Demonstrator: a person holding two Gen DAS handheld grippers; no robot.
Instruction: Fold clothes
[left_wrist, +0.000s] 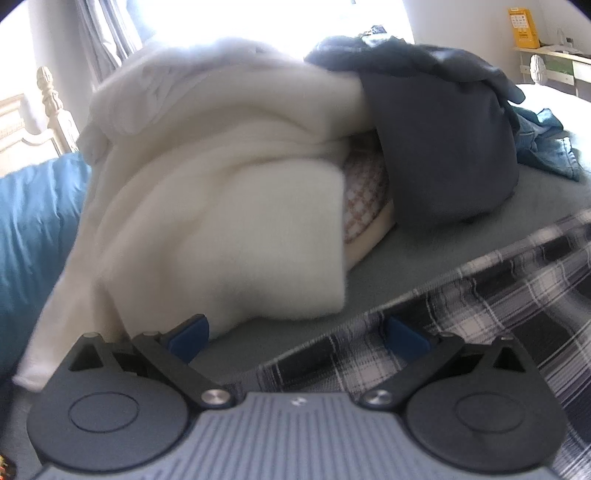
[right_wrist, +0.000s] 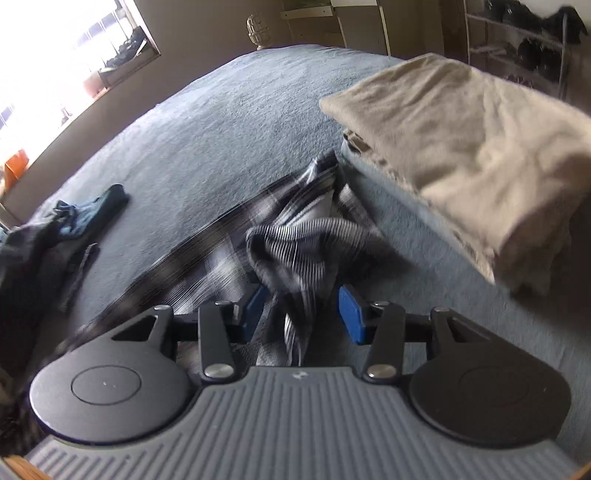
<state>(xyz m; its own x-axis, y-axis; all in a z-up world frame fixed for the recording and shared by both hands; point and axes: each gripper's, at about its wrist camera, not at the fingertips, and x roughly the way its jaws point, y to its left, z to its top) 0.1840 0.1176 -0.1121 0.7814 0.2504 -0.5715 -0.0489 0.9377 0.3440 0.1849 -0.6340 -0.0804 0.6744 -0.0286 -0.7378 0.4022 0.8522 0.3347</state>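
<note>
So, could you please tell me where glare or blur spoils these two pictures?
Left wrist view: the window is blown out white, and the cream garment is soft with blur. Right wrist view: the window glares too, and the plaid shirt is streaked by motion blur.

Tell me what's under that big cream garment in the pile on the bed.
Under the cream garment a checked red-and-white fabric with a cream edge peeks out at its right side, next to a dark grey garment. How far it runs beneath, and whatever else lies there, is covered.
</note>
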